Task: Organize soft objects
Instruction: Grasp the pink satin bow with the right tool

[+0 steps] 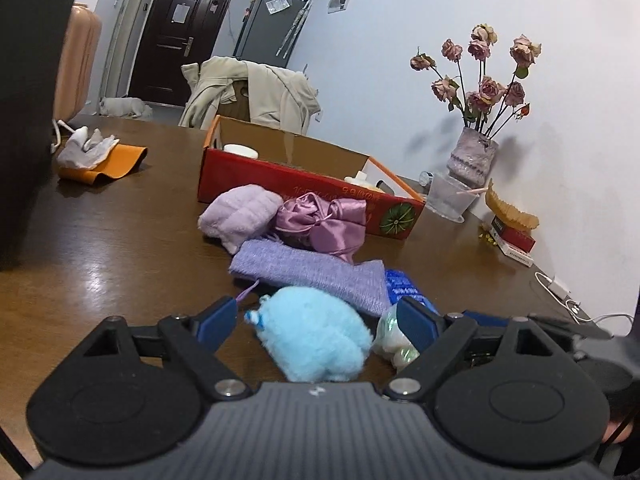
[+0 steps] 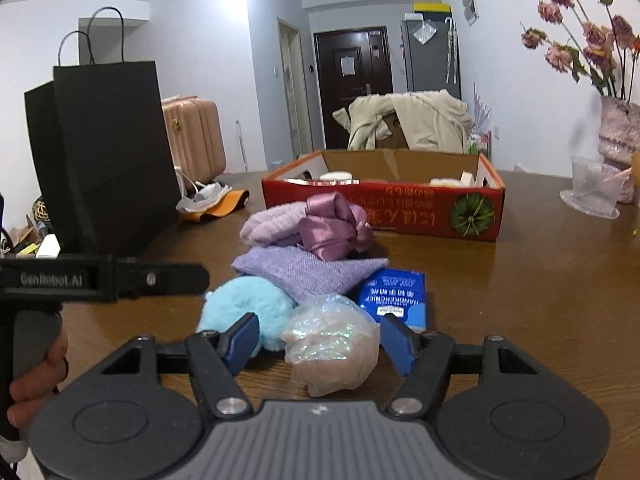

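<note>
Left gripper [image 1: 318, 322]: your jaws gape around the blue plush [image 1: 316, 336], pads clear.
Right gripper [image 2: 320, 338]: wide around the wrapped bundle [image 2: 334, 340], no squeeze.
Right view only: black bag [image 2: 108, 152].
Left view only: books [image 1: 514, 238].

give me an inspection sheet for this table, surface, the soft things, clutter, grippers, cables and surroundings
Surface: brown wooden table, glossy.
Job's things: blue plush; iridescent wrapped bundle; purple knit cloth; lilac fuzzy towel; satin bow; all lie outside the red cardboard box.
Clutter: blue handkerchief pack, black paper bags, orange sleeve, vase of dried roses, clear cup.
Grippers: left gripper open around the plush, pads apart from it; right gripper open around the bundle.
Cables: white charger lead at the table's edge.
Surroundings: dark door, coat over a chair, pink suitcase.
</note>
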The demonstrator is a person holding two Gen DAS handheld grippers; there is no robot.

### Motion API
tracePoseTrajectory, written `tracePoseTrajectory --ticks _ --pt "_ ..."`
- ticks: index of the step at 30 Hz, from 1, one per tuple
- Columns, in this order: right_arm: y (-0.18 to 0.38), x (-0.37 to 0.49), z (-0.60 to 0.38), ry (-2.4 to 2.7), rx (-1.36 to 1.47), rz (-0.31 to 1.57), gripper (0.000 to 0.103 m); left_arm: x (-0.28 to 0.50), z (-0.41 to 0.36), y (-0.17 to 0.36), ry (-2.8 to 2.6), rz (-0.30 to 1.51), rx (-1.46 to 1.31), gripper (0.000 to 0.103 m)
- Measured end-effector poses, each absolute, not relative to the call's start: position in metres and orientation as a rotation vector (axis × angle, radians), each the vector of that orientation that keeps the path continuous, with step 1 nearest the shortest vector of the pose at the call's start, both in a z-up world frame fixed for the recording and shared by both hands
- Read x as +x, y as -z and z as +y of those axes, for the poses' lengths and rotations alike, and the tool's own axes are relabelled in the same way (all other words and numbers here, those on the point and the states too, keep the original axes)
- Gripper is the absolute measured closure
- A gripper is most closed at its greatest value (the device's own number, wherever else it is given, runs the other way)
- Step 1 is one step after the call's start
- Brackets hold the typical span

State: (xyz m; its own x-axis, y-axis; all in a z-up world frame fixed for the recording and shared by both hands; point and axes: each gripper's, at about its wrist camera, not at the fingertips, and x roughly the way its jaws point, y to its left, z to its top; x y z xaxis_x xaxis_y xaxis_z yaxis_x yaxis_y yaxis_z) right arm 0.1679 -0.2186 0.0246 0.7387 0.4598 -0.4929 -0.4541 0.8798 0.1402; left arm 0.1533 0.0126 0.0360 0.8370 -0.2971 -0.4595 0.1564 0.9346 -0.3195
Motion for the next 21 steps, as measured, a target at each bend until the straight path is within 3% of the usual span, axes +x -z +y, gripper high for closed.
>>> tracePoseTrajectory --ticks 5,9,15,17,19,21 --pt "-0.031 0.178 -0.227 -0.519 0.049 0.51 0.037 0.176 0.005 -0.044 0.239 0.494 -0.231 0.016" --pt "-0.045 0.21 -0.232 -0.547 0.104 0.513 0.037 0.214 0.011 -0.055 0.203 0.494 -0.24 0.032" --pt "-0.045 0.28 -0.188 -0.581 0.023 0.556 0.038 0.265 0.022 -0.059 0.141 0.501 -0.221 0.038" --pt "-0.037 0.303 -0.179 -0.602 0.05 0.592 0.056 0.281 0.02 -0.055 0.173 0.518 -0.218 0.041" --pt "-0.033 0.318 -0.185 -0.592 0.077 0.615 0.062 0.3 0.016 -0.049 0.18 0.571 -0.203 0.055" --pt "-0.03 0.329 -0.204 -0.569 0.134 0.635 0.063 0.313 0.01 -0.044 0.199 0.603 -0.188 0.057"
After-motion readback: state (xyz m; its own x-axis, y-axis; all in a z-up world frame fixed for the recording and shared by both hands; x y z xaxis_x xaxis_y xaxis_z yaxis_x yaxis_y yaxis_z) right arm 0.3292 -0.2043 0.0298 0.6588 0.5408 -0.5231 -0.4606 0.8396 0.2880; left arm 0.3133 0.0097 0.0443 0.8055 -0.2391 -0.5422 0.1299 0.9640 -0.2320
